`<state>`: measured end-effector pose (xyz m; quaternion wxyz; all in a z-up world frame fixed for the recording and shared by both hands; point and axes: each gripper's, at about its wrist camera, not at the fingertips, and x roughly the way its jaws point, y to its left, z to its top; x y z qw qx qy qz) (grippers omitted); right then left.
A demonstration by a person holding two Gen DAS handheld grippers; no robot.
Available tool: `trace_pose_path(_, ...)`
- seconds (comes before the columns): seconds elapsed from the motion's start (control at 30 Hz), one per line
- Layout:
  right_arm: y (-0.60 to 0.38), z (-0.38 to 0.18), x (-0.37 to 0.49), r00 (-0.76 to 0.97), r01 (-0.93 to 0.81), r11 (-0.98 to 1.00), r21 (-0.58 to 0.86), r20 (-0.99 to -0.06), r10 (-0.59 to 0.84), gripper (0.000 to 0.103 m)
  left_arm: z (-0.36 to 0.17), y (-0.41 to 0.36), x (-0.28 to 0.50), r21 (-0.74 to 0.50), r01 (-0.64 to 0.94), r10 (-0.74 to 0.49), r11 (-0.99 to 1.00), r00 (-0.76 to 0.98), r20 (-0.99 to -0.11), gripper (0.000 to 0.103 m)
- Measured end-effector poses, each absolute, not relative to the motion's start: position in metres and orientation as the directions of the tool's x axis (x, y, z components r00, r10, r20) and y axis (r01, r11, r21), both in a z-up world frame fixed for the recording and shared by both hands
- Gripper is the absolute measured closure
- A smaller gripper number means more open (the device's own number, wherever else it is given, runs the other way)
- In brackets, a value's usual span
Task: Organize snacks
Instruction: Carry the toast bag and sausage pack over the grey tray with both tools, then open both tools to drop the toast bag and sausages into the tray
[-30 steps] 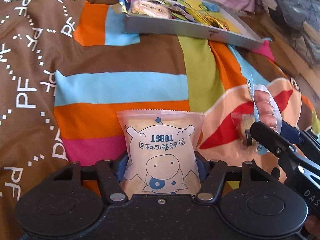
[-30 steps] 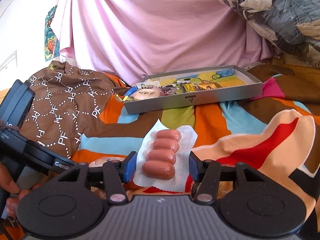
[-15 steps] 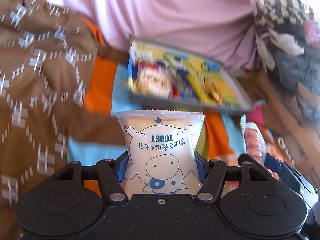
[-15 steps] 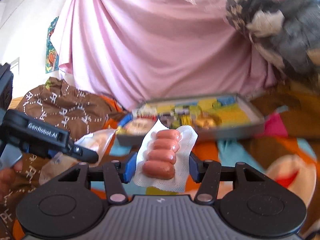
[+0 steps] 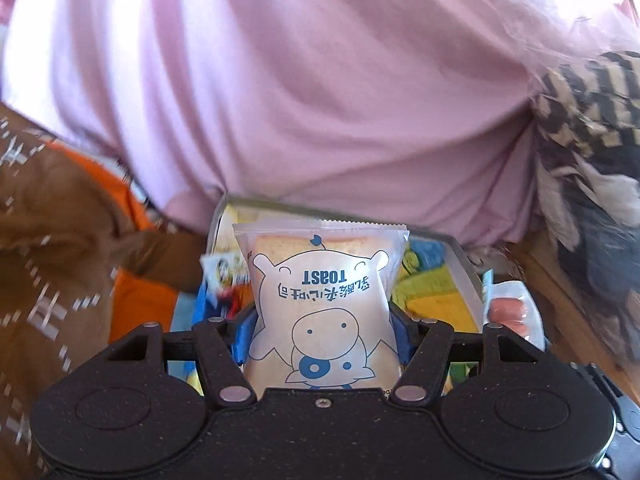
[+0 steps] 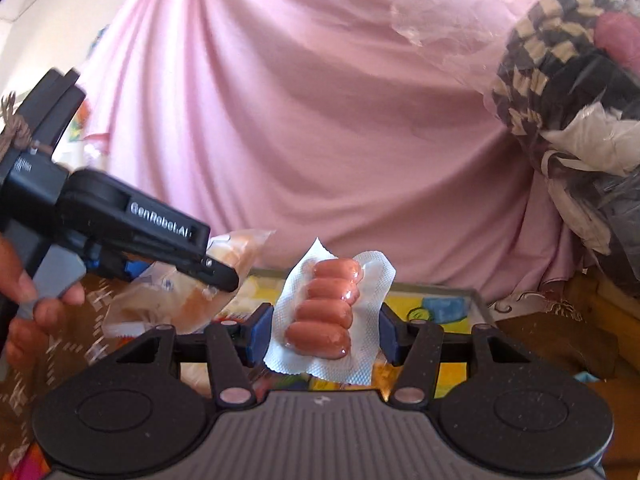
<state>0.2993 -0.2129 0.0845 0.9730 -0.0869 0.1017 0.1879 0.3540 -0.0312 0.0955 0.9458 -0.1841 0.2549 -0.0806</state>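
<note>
My left gripper [image 5: 322, 338] is shut on a toast packet [image 5: 322, 304], white with a blue cartoon cow, held upright over the grey snack box [image 5: 460, 264]. My right gripper [image 6: 322, 334] is shut on a clear pack of small sausages [image 6: 326, 312]. The sausage pack [image 5: 514, 312] also shows at the right of the left wrist view. In the right wrist view the left gripper [image 6: 216, 270] with the toast packet [image 6: 192, 300] hangs at the left, above the box's left end. The grey box [image 6: 478, 300] lies just beyond my right fingers, with yellow and blue print inside.
Several snack packets [image 5: 222, 276] lie in the box's left end. Pink cloth [image 5: 320, 100] hangs right behind the box. A bundle of checkered and dark fabric [image 6: 580, 92] is piled at the right. Brown patterned bedding [image 5: 48, 240] lies at the left. A hand [image 6: 24, 300] holds the left gripper.
Both grippers have risen and moved forward to the box, each keeping its packet. The box now lies right under and ahead of the fingers; the striped bedding has dropped out of view.
</note>
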Motion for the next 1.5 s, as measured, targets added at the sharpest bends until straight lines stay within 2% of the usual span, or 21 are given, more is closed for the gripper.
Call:
trace_pose_path(0.2, -0.213, 0.076, 0.339, 0.904, -0.359, 0.93, -0.075, -0.275, 0.327, 0.044, 0.086, -0.041, 0.394, -0.355, 0.04, -0.223, 0.934, 0.842, -0.491, 0.038)
trace_pose_path(0.63, -0.221, 0.039, 0.368, 0.873, -0.341, 0.94, -0.03, -0.381, 0.305, 0.041, 0.059, -0.055, 0.423, -0.334, 0.04, -0.233, 0.942, 0.794, -0.561, 0.037)
trace_pose_path(0.83, -0.217, 0.039, 0.369, 0.88, -0.329, 0.943, -0.054, -0.38, 0.285, 0.036, 0.063, -0.052, 0.419, -0.335, 0.011, -0.207, 0.942, 0.805, -0.557, 0.02)
trace_pose_path(0.9, -0.218, 0.043, 0.366, 0.886, -0.326, 0.944, -0.053, -0.366, 0.286, 0.026, 0.069, -0.051, 0.416, -0.338, 0.002, -0.198, 0.941, 0.814, -0.547, 0.016)
trace_pose_path(0.97, -0.221, 0.049, 0.36, 0.897, -0.319, 0.946, -0.055, -0.341, 0.283, 0.019, 0.076, -0.049, 0.41, -0.348, -0.003, -0.193, 0.938, 0.827, -0.528, 0.015)
trace_pose_path(1.07, -0.224, 0.059, 0.347, 0.913, -0.313, 0.947, -0.072, -0.297, 0.279, 0.007, 0.084, -0.045, 0.397, -0.364, -0.003, -0.187, 0.931, 0.855, -0.484, 0.007)
trace_pose_path(1.17, -0.23, 0.069, 0.327, 0.936, -0.296, 0.95, -0.101, -0.23, 0.267, 0.0, 0.093, -0.044, 0.377, -0.375, 0.001, -0.174, 0.927, 0.886, -0.429, 0.003)
trace_pose_path(1.5, -0.242, 0.104, 0.256, 0.965, -0.259, 0.957, -0.129, -0.072, 0.252, 0.0, 0.117, -0.049, 0.299, -0.323, 0.084, -0.18, 0.943, 0.943, -0.279, 0.001)
